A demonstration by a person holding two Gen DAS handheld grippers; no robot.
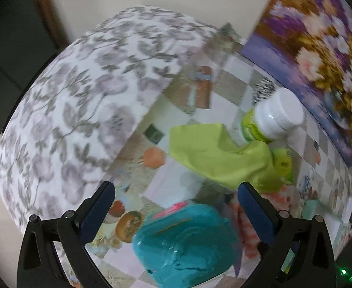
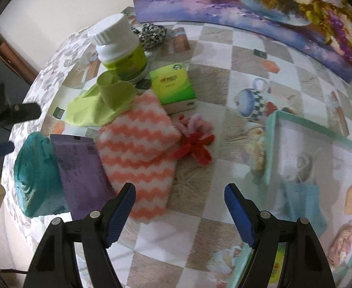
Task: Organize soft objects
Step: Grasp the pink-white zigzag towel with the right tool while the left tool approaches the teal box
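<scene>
In the right wrist view my right gripper [image 2: 179, 193] is open and empty, just above the near end of an orange-and-white zigzag cloth [image 2: 140, 153]. Beside it lie a purple pouch [image 2: 80, 170], a teal soft pack [image 2: 35, 180], a lime-green cloth [image 2: 99, 103], a red-and-pink fuzzy piece [image 2: 195, 141] and a black-and-white patterned fabric [image 2: 150, 33]. In the left wrist view my left gripper [image 1: 176, 196] is open and empty above the teal pack [image 1: 183, 242], with the lime-green cloth [image 1: 219, 153] just beyond its fingertips.
A white-capped green bottle [image 2: 120, 48] and a green tissue box [image 2: 173, 86] stand behind the cloths. A mint-rimmed open box [image 2: 272, 148] sits at the right. A flower painting [image 2: 260, 4] leans at the back. The patterned tablecloth [image 1: 80, 96] drops off at the left.
</scene>
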